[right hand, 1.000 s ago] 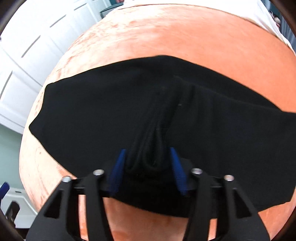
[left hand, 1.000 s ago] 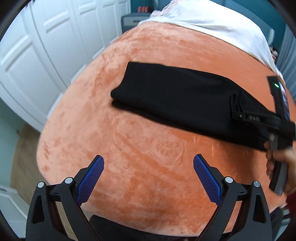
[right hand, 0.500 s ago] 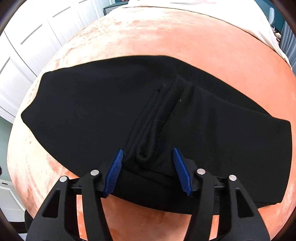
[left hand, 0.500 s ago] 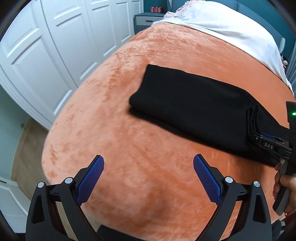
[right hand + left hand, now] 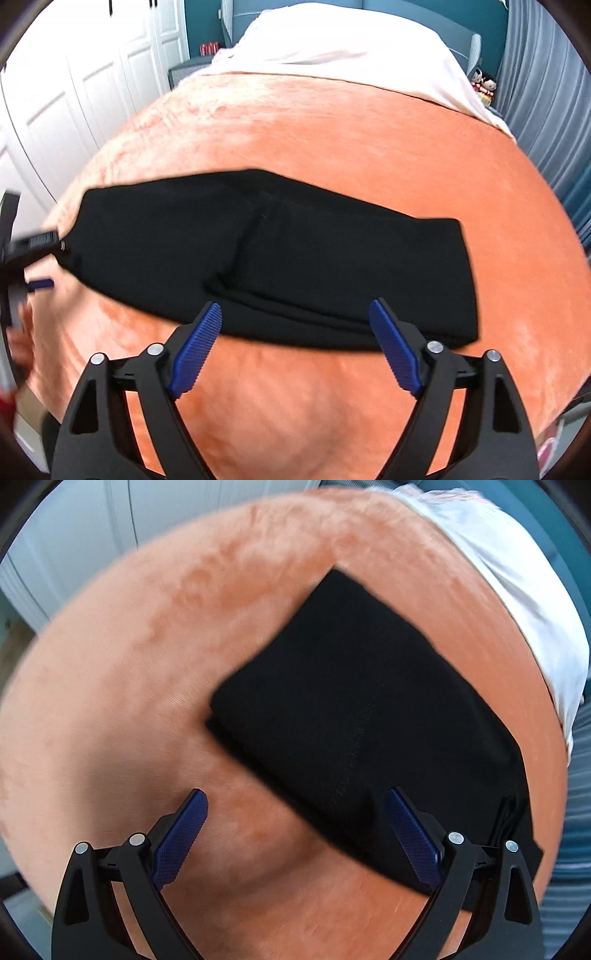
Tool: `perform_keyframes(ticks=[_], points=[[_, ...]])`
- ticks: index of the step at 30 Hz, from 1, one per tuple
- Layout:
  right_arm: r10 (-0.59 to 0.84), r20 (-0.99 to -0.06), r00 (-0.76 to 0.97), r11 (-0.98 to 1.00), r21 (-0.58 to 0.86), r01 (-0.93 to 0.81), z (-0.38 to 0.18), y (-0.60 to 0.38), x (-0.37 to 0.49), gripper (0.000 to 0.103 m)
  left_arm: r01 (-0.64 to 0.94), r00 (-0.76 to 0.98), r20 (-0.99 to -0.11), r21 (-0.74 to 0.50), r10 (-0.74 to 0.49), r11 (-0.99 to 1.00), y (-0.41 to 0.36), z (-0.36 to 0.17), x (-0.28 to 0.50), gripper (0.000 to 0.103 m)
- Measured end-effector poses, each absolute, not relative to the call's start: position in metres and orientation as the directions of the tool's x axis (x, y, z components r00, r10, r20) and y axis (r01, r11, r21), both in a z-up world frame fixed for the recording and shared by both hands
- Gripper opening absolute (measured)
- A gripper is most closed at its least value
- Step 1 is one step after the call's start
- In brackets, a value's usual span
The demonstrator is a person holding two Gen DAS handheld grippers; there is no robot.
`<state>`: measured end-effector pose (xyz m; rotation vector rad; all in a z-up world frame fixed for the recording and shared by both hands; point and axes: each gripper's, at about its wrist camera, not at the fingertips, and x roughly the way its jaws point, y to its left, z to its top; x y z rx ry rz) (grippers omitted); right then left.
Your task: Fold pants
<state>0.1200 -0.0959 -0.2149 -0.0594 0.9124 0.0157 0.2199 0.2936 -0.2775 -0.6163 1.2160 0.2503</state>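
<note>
Right tongs (image 5: pixel 295 334): I read the jaws as opening, blue pads spread wide. Nothing sits between them; the pads press on no cloth. The black pants (image 5: pixel 280 258) lie just ahead of the fingertips, folded into a long band running across the view, flat on the orange blanket (image 5: pixel 332 147) that covers the bed. The near folded edge of the pants is close in front of both pads, apart from them. A thicker ridge of layered cloth runs from the middle of the band toward the left pad.

Left tongs (image 5: pixel 297 830): jaws spread, empty. Orange blanket fills most of the gap between the pads. The pants (image 5: pixel 362 716) lie ahead and to the right of these tongs, with 1 corner pointing away toward the far side of the bed. The right pad overlaps the near edge of the cloth in the picture; I cannot tell whether it touches. This view is blurred.

In the right wrist view the left tongs (image 5: pixel 37 264) show at the far left end of the pants, blurred, with part of a hand (image 5: pixel 20 343) below them.

Beyond both tongs: white bedding (image 5: pixel 351 62) at the far end of the bed, white panelled doors (image 5: pixel 74 81) to the left.
</note>
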Motion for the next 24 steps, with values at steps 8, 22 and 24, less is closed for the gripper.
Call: perform_keyframes(ticks=[8, 22, 24], points=[[-0.196, -0.822, 0.535, 0.955, -0.036, 0.296, -0.244, -0.228, 0.134, 0.081, -0.480, 0.310, -0.951, -0.173, -0.019, 0.860, 0.277, -0.279, 0.227, 0.095], [0.170, -0.838, 0.518, 0.953, 0.274, 0.130, -0.266, -0.236, 0.218, 0.016, -0.096, 0.450, -0.886, -0.168, -0.107, 0.981, 0.074, -0.207, 0.239, 0.095], [0.205, -0.832, 0.516, 0.963, 0.267, 0.047, -0.264, -0.203, 0.235, 0.017, -0.096, 0.430, -0.893, -0.193, -0.134, 0.977, 0.065, -0.212, 0.244, 0.095]])
